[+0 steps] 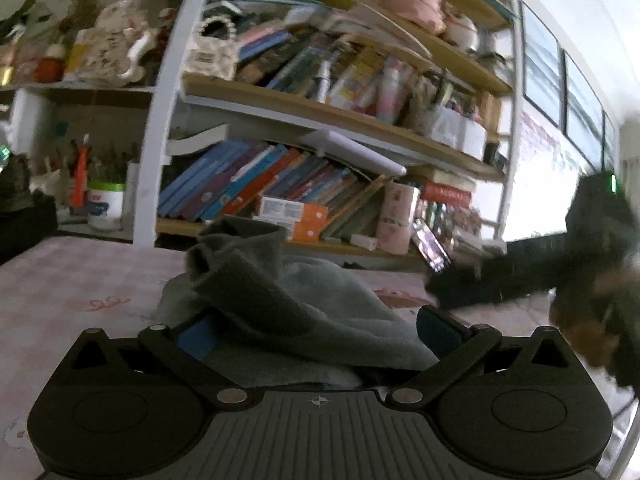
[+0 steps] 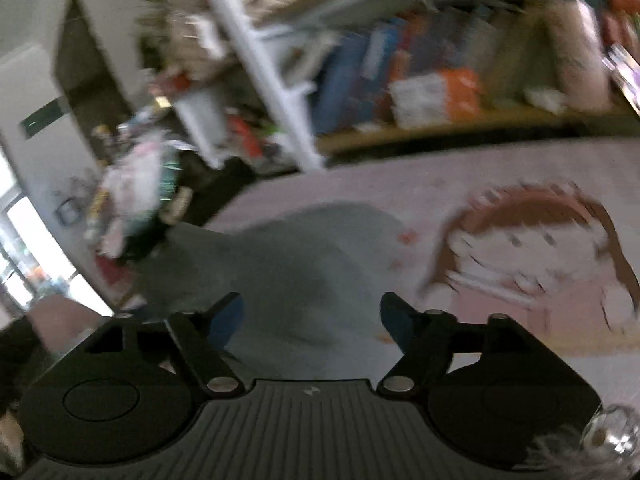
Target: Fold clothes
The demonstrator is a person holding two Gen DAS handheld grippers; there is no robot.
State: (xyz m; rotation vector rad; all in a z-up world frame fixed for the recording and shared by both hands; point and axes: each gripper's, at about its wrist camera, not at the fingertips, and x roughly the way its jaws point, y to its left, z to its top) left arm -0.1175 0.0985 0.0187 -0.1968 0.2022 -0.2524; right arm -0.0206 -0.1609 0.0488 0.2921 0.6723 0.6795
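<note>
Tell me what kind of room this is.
Probably a bedroom or study at home: a crowded bookshelf of books, a pink cartoon-print bedsheet and a grey garment lying on it.

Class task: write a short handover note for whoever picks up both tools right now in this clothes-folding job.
Left tool: open, with bunched grey cloth between its fingers, not clamped.
Right tool: open, over the same grey cloth; that view is blurred.
The cloth lies crumpled on the pink sheet, in front of the bookshelf.
Done: no neat fold visible.
Left: grip an edge with each tool, spread the cloth flat, then fold it.
</note>
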